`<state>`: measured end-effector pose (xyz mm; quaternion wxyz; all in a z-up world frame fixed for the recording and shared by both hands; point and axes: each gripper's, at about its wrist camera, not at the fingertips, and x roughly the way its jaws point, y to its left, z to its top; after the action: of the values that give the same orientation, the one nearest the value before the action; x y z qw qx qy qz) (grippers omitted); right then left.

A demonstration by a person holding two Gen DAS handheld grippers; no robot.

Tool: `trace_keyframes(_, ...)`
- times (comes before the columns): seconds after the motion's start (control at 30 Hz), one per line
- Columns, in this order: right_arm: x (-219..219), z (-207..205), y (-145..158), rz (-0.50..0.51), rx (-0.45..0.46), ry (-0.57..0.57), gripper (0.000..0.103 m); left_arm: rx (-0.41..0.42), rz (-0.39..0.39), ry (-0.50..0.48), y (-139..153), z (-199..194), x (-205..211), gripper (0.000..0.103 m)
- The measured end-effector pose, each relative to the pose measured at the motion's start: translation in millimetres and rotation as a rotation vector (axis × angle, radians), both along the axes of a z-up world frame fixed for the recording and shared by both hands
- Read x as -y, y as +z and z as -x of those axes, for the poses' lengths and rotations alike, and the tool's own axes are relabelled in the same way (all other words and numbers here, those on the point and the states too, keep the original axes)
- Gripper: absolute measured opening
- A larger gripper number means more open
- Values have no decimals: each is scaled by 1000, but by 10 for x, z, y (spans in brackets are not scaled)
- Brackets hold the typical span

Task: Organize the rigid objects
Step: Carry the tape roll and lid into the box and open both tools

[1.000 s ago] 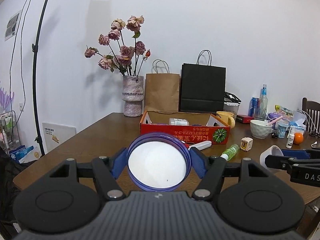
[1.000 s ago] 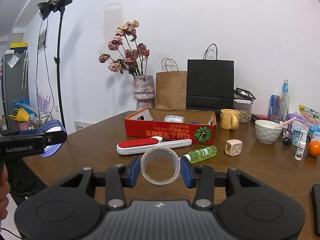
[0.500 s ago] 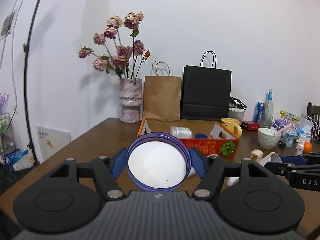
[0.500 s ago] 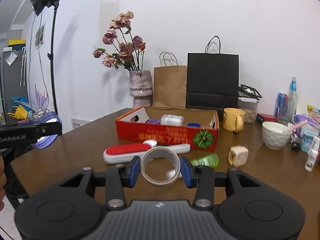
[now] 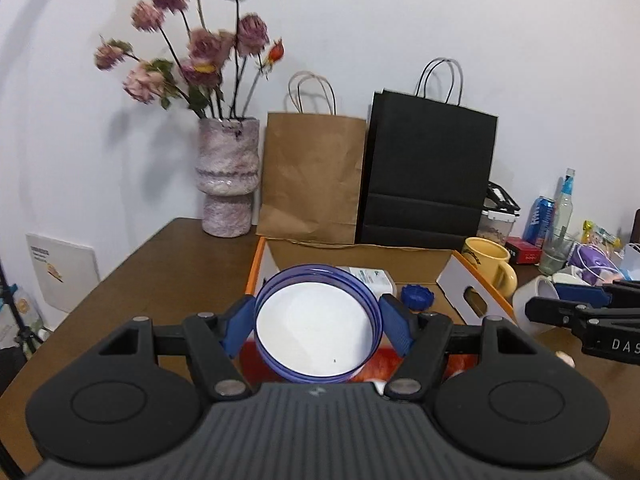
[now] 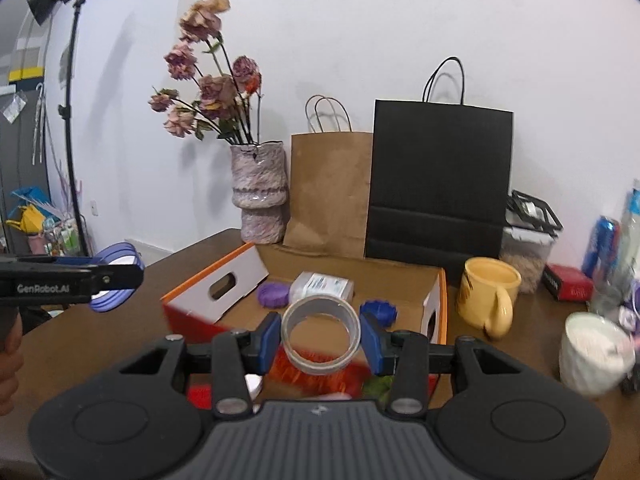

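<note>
The left gripper (image 5: 318, 322) squeezes a purple lid (image 5: 316, 328), hiding part of the box (image 5: 472, 300). The right gripper (image 6: 320, 338) squeezes a tape roll (image 6: 320, 336) over the box's blurry front edge.

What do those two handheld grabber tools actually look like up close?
Both are matte black plastic. Each has a ribbed grey-black body, two round discs at the sides and silver pivot screws. The left gripper and right gripper have blue pads on their fingers. White lettering runs along their sides. No cables or sleeves show.
</note>
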<state>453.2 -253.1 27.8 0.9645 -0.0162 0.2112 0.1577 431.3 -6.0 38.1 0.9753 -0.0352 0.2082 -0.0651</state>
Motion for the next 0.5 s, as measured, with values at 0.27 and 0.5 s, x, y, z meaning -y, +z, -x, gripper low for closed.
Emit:
trace_keyframes(0.27,-116,-1061,26,-35,-205,69,42,-163,-40,-9,3,-1015,98,68)
trace_keyframes(0.5,-257,-1739,-292,-13,-429,87,42,-335,-93,-30,-224,-1644,190,68)
